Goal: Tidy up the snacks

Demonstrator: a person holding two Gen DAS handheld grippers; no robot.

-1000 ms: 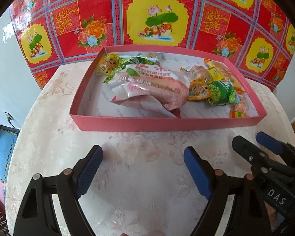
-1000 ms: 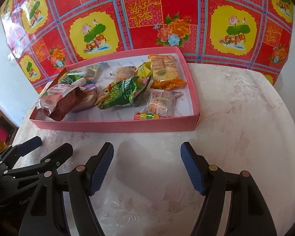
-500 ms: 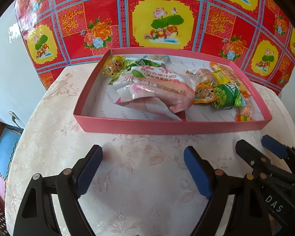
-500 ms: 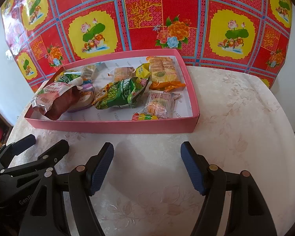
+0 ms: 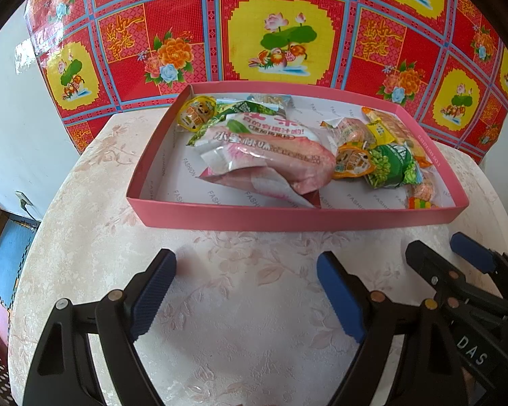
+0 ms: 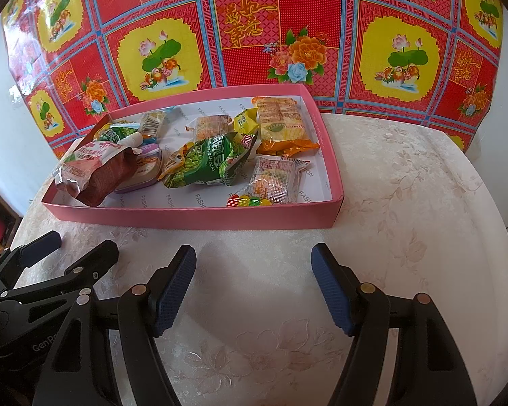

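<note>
Pink tray [image 5: 298, 218] at table's [image 5: 220, 304] far edge is holding snack packets [image 6: 206, 164]; left gripper [image 5: 245, 291] and right gripper [image 6: 254, 287] are hovering spread, empty.

We note a pink tray [image 6: 193, 218]; cream floral-embossed tablecloth [image 6: 406, 209]; red backdrop cloth [image 5: 172, 27], blue-gridded, with yellow lotus panels; green snack packet [image 6: 203, 162]; orange packet [image 6: 279, 128]; black grippers' blue pads [image 5: 152, 291].

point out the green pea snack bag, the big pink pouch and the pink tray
green pea snack bag [image 6: 206, 162], right wrist view, middle of its printed front
big pink pouch [image 5: 271, 155], left wrist view, centre of its pink face
pink tray [image 5: 288, 218], left wrist view, outer face of its near wall
</note>
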